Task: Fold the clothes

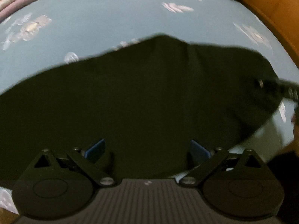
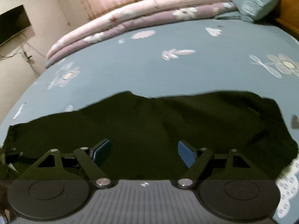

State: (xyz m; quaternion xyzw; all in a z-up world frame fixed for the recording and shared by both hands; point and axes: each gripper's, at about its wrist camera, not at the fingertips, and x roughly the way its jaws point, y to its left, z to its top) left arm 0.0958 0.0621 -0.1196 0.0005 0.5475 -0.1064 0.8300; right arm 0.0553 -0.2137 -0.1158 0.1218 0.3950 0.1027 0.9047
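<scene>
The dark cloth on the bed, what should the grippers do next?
Probably lower both and pinch an edge. The dark cloth lies loose on the blue bedsheet, and the left gripper and right gripper are open, holding nothing.

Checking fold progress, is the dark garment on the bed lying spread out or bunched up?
Spread out: the dark garment lies mostly flat across the blue bedsheet, with only shallow wrinkles.

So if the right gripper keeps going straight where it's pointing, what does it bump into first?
Most likely the dark garment spread on the bed. The right gripper points down at it with open fingers, nothing between them; depth is hard to judge.
</scene>
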